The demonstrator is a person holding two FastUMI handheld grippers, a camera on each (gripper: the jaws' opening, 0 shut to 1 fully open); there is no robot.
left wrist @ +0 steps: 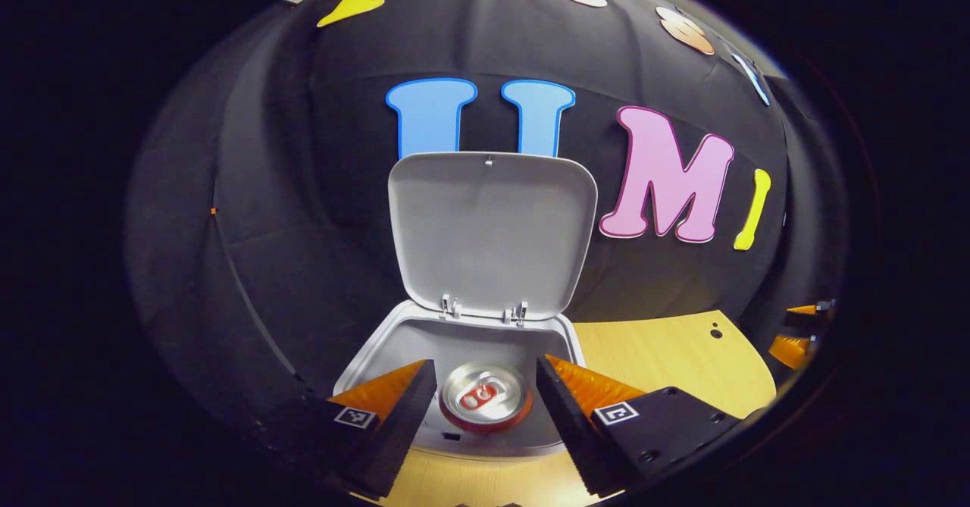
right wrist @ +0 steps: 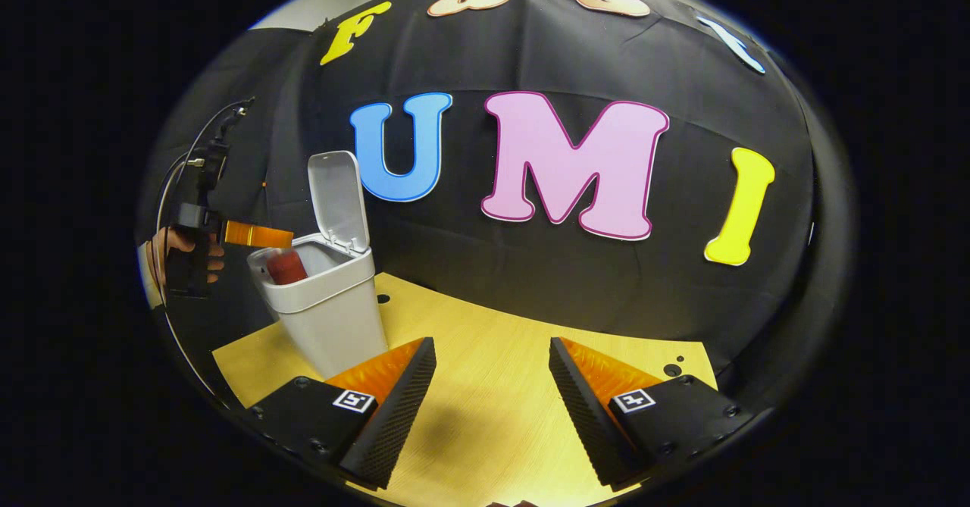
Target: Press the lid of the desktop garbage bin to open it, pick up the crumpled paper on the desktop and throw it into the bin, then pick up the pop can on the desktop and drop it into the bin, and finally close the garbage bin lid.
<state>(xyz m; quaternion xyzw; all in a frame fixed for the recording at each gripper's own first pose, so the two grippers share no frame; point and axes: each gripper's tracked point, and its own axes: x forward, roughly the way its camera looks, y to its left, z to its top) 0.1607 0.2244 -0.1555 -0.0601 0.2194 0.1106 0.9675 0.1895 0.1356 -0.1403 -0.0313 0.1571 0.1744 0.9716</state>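
The white bin [left wrist: 462, 340] stands on the table [left wrist: 667, 355] with its lid [left wrist: 489, 234] upright. The can [left wrist: 485, 405] sits upright in the bin's mouth, top end up, between the left gripper [left wrist: 485, 393]'s parted fingers; whether they touch it is unclear. The right gripper [right wrist: 492, 386] hovers empty, fingers apart, over the table.

No legible text on the can [left wrist: 485, 405] or bin [left wrist: 455, 340]; coded square tags on gripper fingers only.

Pop can [left wrist: 485, 404] in bin [left wrist: 394, 340] mouth; lid [left wrist: 491, 234] upright behind.
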